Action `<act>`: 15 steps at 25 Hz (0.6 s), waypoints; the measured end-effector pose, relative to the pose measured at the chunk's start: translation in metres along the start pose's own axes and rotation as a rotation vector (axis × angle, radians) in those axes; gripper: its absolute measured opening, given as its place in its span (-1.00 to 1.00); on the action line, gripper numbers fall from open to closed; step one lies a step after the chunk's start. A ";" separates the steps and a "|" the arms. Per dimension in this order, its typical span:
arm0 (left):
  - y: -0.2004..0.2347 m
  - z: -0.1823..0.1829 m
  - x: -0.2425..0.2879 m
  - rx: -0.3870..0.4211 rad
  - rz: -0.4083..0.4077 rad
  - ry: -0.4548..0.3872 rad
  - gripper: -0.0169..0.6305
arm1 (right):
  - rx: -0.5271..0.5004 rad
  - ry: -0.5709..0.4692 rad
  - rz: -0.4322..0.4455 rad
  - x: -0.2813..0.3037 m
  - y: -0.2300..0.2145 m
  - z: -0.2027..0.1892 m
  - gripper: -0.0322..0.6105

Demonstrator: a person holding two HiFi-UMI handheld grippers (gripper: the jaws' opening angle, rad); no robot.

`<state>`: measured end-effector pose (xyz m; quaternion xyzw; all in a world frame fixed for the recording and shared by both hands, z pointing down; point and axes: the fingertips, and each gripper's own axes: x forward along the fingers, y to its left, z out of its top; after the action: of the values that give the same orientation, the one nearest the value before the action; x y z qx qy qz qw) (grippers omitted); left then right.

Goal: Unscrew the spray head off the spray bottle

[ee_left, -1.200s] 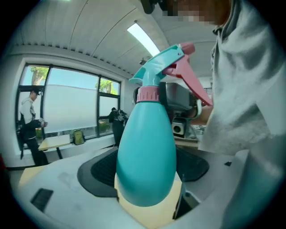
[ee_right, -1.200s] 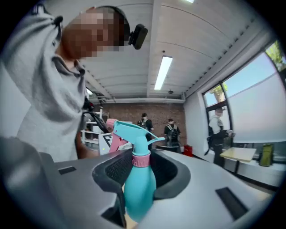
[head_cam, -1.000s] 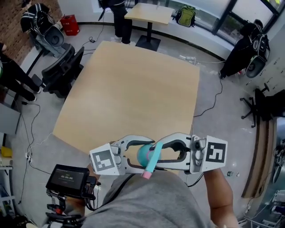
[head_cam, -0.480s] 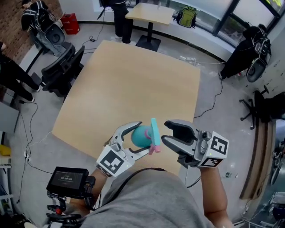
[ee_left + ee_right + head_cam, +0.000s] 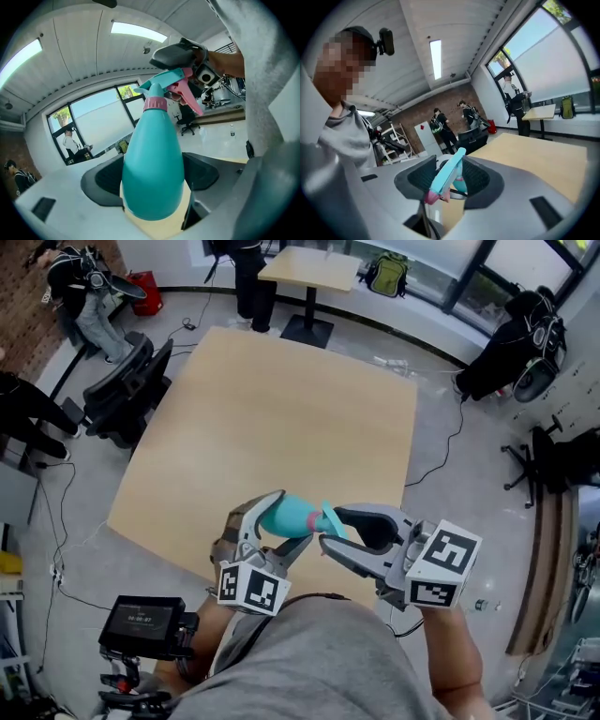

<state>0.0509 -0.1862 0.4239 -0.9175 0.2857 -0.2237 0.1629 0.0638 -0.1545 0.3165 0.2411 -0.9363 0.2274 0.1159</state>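
Head view: left claw (image 5: 272,526) clamped on the teal spray bottle (image 5: 284,516), held in the air over the counter's (image 5: 281,409) near edge, free room all round

Left gripper view: pads squeeze the bottle's belly

Right gripper view: right claw (image 5: 450,180) is opening around the spray head (image 5: 446,172), pads clear of it. This is probably a regrip between turns, and the next move calls for closing on the head and twisting

The right gripper (image 5: 452,181) is opening its jaws. The teal spray head (image 5: 445,176) is standing tilted between the two dark pads (image 5: 482,178), with its pink tip (image 5: 429,198) pointing toward 7 o'clock. A light wooden table (image 5: 534,154) is extending toward 3 o'clock. Two people (image 5: 440,126) are standing by a brick wall at 12 o'clock, and a ceiling light (image 5: 435,58) is glowing above them.
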 end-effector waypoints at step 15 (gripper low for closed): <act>-0.102 0.038 -0.068 -0.177 -0.820 -0.344 0.22 | -0.840 0.300 0.608 -0.033 0.092 -0.041 -0.64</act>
<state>0.0663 -0.0594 0.4135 -0.9891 -0.1146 -0.0886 0.0269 0.0506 -0.0501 0.3072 -0.1432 -0.9473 -0.1114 0.2639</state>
